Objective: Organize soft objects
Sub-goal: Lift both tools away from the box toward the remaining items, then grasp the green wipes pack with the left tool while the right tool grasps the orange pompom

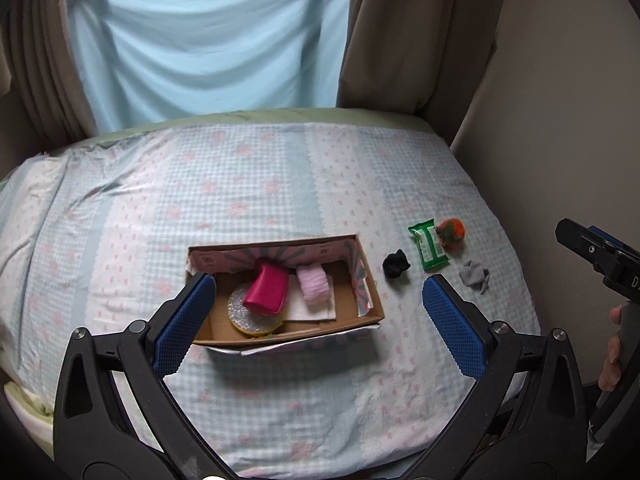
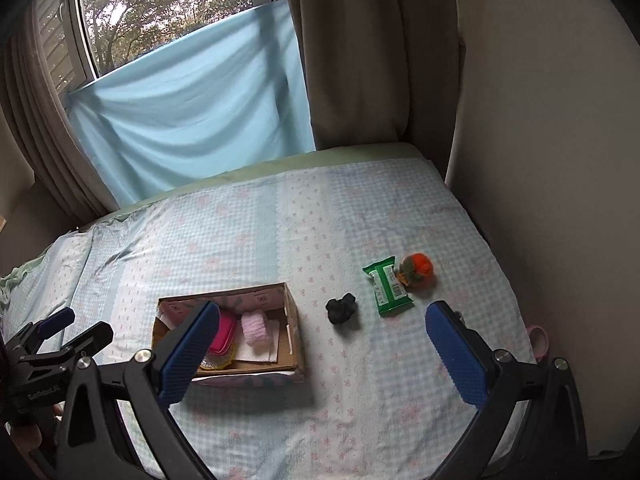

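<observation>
A cardboard box [image 1: 366, 280] [image 2: 294, 320] sits on the bed and holds a magenta pouch [image 1: 267, 290], a pink fuzzy roll [image 1: 314, 282] [image 2: 255, 326], a glittery round sponge [image 1: 248, 316] and a white cloth [image 1: 308, 310]. To its right on the sheet lie a black sock ball [image 1: 395, 263] [image 2: 341, 309], a green wipes pack [image 1: 432, 249] [image 2: 387, 288], an orange-green plush [image 1: 452, 234] [image 2: 416, 269] and a grey sock [image 1: 474, 274]. My left gripper [image 1: 320, 320] is open and empty, above the box's near edge. My right gripper [image 2: 320, 356] is open and empty, near the box and the black sock ball.
The bed [image 1: 260, 184] wears a blue checked sheet and meets a beige wall [image 2: 540, 160] on the right. Brown curtains [image 2: 360, 60] and a light blue cloth [image 1: 208, 52] hang behind. A pink item [image 2: 538, 340] lies at the bed's right edge.
</observation>
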Action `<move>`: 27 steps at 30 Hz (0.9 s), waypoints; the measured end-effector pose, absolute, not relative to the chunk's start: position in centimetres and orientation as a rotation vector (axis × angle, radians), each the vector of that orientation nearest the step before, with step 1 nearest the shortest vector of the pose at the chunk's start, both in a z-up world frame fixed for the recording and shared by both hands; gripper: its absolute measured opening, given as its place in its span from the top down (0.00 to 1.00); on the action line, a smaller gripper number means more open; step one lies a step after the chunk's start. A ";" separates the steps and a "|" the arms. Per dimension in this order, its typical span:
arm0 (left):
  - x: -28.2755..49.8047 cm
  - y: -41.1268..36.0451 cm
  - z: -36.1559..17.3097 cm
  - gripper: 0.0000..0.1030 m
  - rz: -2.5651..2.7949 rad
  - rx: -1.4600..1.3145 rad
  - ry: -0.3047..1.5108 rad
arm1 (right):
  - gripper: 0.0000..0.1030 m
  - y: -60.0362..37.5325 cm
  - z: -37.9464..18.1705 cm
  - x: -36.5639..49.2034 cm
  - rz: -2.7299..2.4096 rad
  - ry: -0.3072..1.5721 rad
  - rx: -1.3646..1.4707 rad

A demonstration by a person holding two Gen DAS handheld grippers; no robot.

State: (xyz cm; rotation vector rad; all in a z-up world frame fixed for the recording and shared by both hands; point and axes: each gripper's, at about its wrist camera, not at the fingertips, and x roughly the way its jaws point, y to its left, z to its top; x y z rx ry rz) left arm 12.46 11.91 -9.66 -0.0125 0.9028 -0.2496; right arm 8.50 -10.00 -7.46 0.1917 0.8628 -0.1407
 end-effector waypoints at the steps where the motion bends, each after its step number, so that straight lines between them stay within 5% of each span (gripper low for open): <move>1: 12.6 10.7 -9.7 0.00 -0.243 -0.023 0.901 | 0.00 -11.3 -7.5 8.8 -0.128 0.860 0.192; 13: 17.1 -4.9 -14.6 0.00 -0.179 -0.106 0.975 | 0.00 -25.2 -12.9 15.0 0.008 0.931 0.203; 27: 24.7 -17.9 -29.2 0.00 -0.253 -0.036 1.089 | 0.01 -34.3 -26.7 23.3 0.046 1.078 0.373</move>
